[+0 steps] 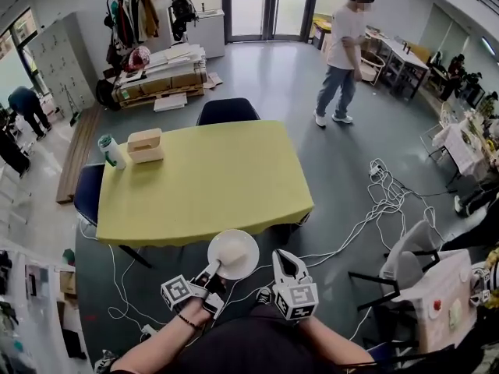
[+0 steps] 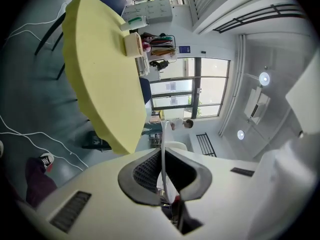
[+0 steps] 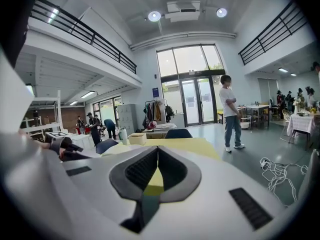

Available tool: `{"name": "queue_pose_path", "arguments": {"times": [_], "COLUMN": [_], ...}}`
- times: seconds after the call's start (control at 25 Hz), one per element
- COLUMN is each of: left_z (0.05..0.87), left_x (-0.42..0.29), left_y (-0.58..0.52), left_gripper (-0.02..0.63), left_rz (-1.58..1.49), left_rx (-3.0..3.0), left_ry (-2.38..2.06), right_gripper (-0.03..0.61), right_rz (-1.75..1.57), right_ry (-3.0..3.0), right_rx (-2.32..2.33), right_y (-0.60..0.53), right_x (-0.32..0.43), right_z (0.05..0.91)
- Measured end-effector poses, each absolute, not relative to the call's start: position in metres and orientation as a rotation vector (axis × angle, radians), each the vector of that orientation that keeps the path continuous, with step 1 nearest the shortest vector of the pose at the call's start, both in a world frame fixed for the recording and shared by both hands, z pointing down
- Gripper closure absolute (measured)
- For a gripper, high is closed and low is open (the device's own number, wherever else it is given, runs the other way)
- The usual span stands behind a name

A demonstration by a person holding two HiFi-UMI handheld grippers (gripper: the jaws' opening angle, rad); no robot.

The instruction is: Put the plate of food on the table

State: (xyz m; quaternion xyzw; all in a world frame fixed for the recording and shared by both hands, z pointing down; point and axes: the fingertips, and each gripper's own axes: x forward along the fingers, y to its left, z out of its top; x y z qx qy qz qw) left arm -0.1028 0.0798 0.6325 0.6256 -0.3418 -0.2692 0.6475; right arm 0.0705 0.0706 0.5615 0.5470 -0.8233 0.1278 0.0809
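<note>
From the head view, the left gripper has its jaws clamped on the near rim of the plate of food. The white plate carries a pale heap and hangs level just short of the near edge of the yellow worktop, over grey floor. The right gripper is just beside the plate, apart from it. At the worktop's far left corner stand a tissue box and a green-capped bottle, close together. The rest of the yellow cloth lies bare. A dark chair is tucked in at the far side. White cables trail over the floor to the right, and a person stands well beyond.

The left gripper view shows what the head view cannot: the plate edge-on, a thin white line pinched between the dark pads of the left gripper. The worktop looms ahead and tilted, with the tissue box on its far end. A high white ceiling with round lamps fills the right.

In the right gripper view the jaws of the right gripper meet at their tips with nothing held. The worktop shows beyond them. The person stands before tall glass doors, and railed balconies run along both walls.
</note>
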Motion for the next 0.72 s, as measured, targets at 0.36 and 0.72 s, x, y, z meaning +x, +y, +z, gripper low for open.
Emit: {"name": "queue_pose_path", "arguments": {"times": [0.36, 0.72], "left_z": [0.626, 0.630], "left_x": [-0.063, -0.052], "left_y": [0.010, -0.028], "left_gripper": [0.592, 0.592], "left_rz": [-0.700, -0.722], "left_rx": [1.390, 1.377], "left_ry": [-0.835, -0.885], "right_gripper": [0.566, 0.566], "right_rz": [0.333, 0.358], "right_ry": [-2.548, -2.588], "right_rx": [1.498, 1.413], "right_y": [-0.017, -0.062], "right_x": [0.103, 0.106], "right_z": [0.551, 0.557]}}
